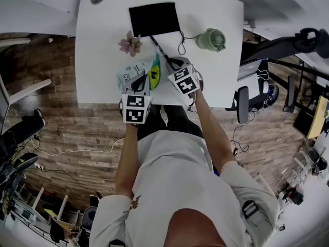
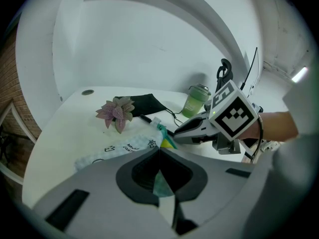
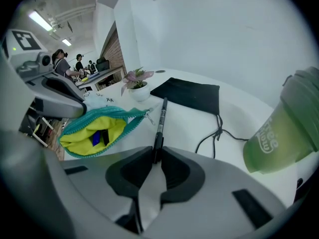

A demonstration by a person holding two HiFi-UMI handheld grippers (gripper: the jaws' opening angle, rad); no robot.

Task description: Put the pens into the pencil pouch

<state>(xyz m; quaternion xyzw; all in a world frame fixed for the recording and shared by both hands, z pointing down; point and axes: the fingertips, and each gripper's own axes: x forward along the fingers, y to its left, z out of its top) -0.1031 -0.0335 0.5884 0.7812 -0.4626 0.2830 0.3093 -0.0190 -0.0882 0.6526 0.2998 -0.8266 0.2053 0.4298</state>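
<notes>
The pencil pouch (image 1: 134,75) is white and printed, with a teal zip and yellow lining. It lies near the table's front edge with its mouth (image 3: 94,133) held open. My left gripper (image 2: 158,152) is shut on the pouch's teal edge. A blue thing and a dark thing (image 3: 98,138) lie inside the pouch. A black pen (image 3: 160,118) lies on the table just right of the pouch, pointing away. My right gripper (image 3: 156,156) is shut on the pen's near end. The right gripper (image 1: 177,66) sits to the right of the left gripper (image 1: 139,84) in the head view.
A black flat cloth case (image 1: 154,18) lies at the back of the white table (image 1: 103,30), its cord (image 3: 217,133) trailing forward. A small pink plant (image 1: 131,43) stands left of the pen. A green lidded cup (image 1: 211,39) stands at the right.
</notes>
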